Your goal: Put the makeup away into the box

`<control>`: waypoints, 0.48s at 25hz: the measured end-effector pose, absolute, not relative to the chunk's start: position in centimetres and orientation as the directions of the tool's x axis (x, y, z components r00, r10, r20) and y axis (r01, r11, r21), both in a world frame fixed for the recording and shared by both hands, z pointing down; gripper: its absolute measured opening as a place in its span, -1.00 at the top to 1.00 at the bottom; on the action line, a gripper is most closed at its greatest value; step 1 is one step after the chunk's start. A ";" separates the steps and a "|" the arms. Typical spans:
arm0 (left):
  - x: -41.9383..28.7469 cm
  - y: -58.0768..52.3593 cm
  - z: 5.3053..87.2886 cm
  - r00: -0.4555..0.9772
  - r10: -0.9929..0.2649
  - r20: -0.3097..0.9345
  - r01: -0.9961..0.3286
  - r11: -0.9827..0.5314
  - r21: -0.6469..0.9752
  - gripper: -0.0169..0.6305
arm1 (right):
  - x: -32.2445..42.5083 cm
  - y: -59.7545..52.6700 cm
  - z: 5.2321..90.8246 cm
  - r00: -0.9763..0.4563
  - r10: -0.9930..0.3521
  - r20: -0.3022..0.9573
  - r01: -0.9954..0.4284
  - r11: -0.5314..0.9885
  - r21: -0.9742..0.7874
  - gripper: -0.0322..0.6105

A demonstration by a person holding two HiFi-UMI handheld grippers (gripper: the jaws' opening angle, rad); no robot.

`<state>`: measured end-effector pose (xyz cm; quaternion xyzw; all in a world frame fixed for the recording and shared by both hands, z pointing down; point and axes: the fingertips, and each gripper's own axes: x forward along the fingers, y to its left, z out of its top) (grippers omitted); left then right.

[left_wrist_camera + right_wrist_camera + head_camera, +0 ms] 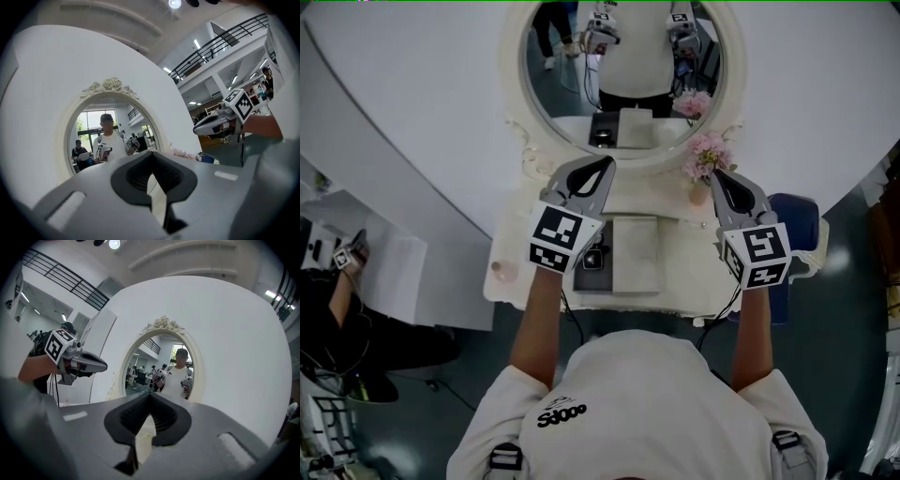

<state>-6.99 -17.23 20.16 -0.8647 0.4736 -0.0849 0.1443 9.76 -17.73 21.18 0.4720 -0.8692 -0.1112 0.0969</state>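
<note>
In the head view a white rectangular box (635,253) lies in the middle of the white vanity table (675,291). A small black makeup item (593,259) sits against its left side. A small pink round piece (503,272) rests near the table's left edge. Both grippers are held level above the table and point at the round mirror (623,70). My left gripper (604,167) hovers above and left of the box, shut and holding nothing. My right gripper (718,178) is to the box's right, also shut and holding nothing. The left gripper view (151,157) and the right gripper view (151,397) both show the jaws together.
A vase of pink flowers (706,157) stands at the table's back right, close to my right gripper. A blue seat (797,220) sits beyond the table's right edge. At the left are a white side table (389,267) and another person's arm (342,291).
</note>
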 end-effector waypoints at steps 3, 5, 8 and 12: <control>-7.1 -17.0 19.9 0.533 -0.846 0.008 -0.796 -0.504 -0.335 0.89 | 9.7 -17.7 21.4 -0.535 -0.842 0.073 -0.798 0.531 0.285 0.89; -7.3 -16.8 19.8 0.529 -0.848 0.003 -0.798 -0.499 -0.337 0.89 | 9.6 -17.6 21.5 -0.535 -0.841 0.077 -0.796 0.533 0.288 0.89; -7.3 -16.7 19.9 0.532 -0.847 0.002 -0.797 -0.501 -0.336 0.89 | 9.3 -17.6 21.6 -0.542 -0.837 0.079 -0.791 0.539 0.290 0.89; -7.1 -16.7 20.1 0.537 -0.844 0.006 -0.795 -0.508 -0.331 0.89 | 9.0 -17.6 21.7 -0.551 -0.831 0.079 -0.785 0.548 0.291 0.89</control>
